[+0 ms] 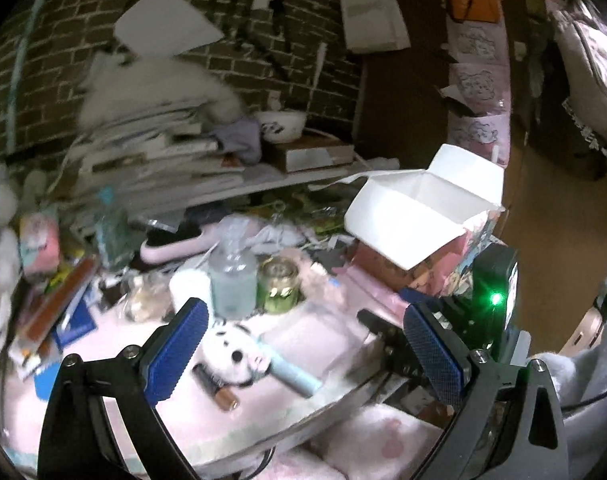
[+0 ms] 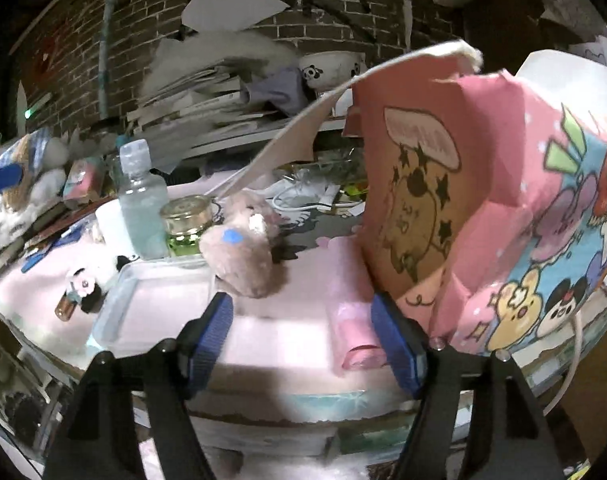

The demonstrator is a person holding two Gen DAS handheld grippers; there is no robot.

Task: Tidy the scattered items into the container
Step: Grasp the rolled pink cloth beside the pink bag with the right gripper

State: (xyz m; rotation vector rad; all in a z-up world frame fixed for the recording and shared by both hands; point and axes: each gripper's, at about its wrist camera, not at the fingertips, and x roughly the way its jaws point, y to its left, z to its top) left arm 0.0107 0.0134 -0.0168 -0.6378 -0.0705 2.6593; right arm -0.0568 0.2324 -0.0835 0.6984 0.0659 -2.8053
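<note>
Battery (image 1: 217, 387) flat on table, long axis diagonal, copper end lower-right.

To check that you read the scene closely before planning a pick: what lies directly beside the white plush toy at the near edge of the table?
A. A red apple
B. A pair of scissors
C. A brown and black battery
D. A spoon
C: in the left wrist view a battery with a black body and a copper-brown end lies right against the white plush toy; no scissors, spoon or apple is there.
</note>
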